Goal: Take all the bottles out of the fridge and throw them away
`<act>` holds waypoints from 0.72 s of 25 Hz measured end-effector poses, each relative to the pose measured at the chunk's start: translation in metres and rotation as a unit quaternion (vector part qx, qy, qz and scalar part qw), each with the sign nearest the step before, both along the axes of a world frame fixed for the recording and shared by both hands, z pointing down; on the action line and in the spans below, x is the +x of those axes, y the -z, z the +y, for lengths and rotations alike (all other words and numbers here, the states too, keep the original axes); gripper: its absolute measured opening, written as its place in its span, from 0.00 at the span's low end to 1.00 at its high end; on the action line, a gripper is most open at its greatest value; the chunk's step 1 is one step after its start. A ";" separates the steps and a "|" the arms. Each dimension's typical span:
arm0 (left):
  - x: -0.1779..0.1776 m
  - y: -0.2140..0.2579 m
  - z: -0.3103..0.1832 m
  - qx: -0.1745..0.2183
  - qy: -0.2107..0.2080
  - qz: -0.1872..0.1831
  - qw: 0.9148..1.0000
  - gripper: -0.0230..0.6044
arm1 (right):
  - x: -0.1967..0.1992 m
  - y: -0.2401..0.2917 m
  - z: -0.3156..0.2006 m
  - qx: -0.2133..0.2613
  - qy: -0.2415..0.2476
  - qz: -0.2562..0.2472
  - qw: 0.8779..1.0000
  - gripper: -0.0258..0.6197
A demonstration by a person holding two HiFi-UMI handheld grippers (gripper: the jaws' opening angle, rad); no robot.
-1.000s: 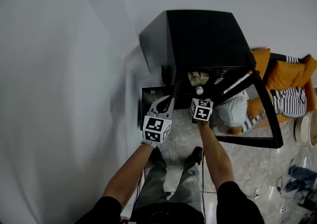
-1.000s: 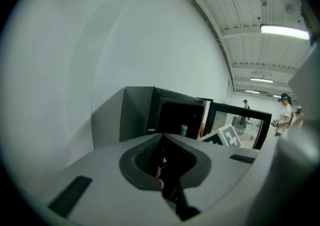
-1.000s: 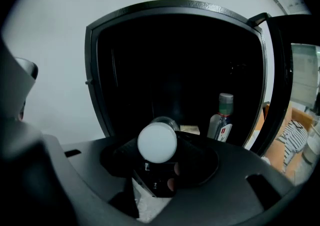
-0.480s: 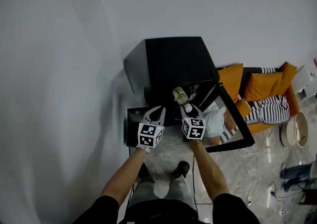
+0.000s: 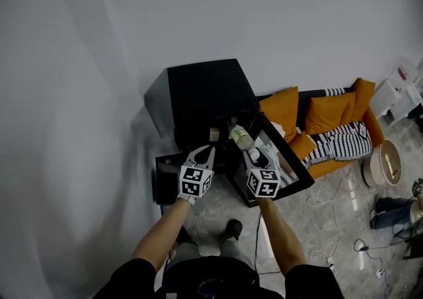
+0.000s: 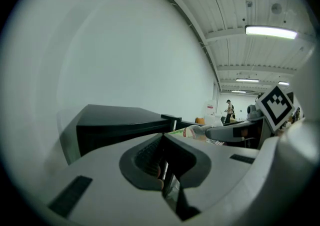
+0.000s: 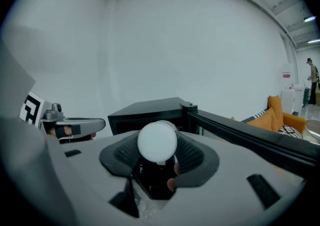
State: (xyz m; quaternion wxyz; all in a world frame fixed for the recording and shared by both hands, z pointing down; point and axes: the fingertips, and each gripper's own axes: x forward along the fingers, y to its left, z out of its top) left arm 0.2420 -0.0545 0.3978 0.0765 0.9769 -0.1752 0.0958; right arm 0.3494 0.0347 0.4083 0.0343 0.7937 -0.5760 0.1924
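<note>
The black fridge (image 5: 201, 92) stands against the white wall with its glass door (image 5: 281, 162) swung open to the right. My right gripper (image 5: 252, 154) is shut on a bottle (image 5: 241, 137) that has a green label and points up and away in front of the opening. In the right gripper view the bottle's white cap (image 7: 157, 141) sits between the two pads. My left gripper (image 5: 203, 150) hovers left of it, shut and empty; its jaws meet at the tip (image 6: 162, 137). From the left gripper view the bottle (image 6: 187, 131) shows to the right.
A dark low box (image 5: 166, 177) sits on the floor left of the fridge. An orange sofa (image 5: 320, 114) with a striped cloth (image 5: 344, 140) stands to the right, beside a round basket (image 5: 382, 162). Cables (image 5: 360, 248) lie on the marble floor.
The right gripper has drawn the bottle out of the fridge and up in front of the door. The head view has pulled back and swung, and both grippers sit lower in it.
</note>
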 end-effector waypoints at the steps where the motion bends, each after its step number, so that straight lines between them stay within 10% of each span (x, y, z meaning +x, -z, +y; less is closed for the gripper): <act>1: 0.007 0.004 0.005 0.001 -0.005 0.001 1.000 0.04 | 0.005 0.003 0.007 0.001 -0.004 -0.001 1.000 0.35; 18: 0.001 0.014 -0.006 0.009 0.018 0.002 1.000 0.04 | -0.022 0.050 0.003 0.028 0.056 0.016 0.998 0.35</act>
